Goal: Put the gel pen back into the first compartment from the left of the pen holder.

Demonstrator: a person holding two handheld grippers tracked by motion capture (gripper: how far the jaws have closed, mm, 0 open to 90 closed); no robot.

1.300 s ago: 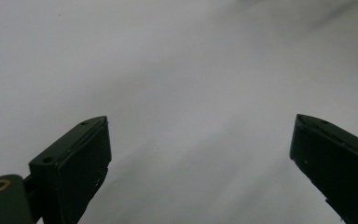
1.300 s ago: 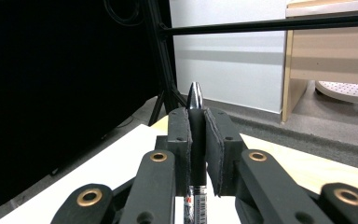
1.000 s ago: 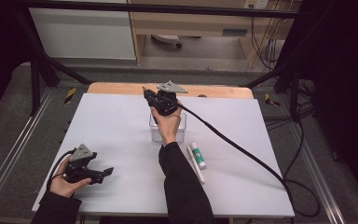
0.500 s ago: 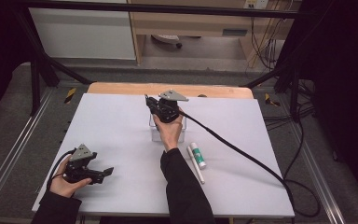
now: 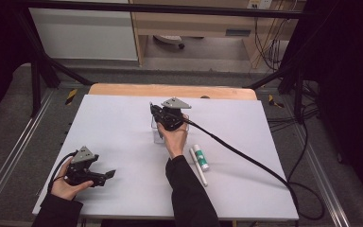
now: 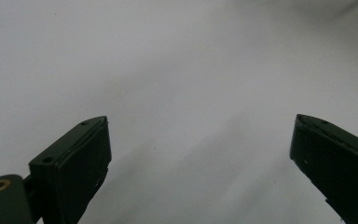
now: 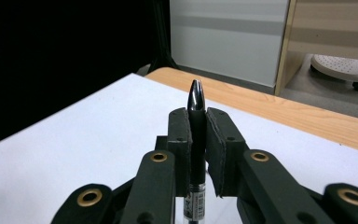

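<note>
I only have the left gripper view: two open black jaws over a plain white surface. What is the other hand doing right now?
Observer: The right gripper is shut on a black pen, held between its pads with the tip sticking out past them.
Operator: Where is it over the table?
Observer: In the high view it sits above a small clear container near the middle of the white table.
Operator: Anything else lying near there?
Observer: Yes, a white tube with a green label lies just to the right of that forearm, with a thin white stick beside it.
Operator: And my gripper?
Observer: The left gripper rests low at the near left of the table, holding nothing.
</note>
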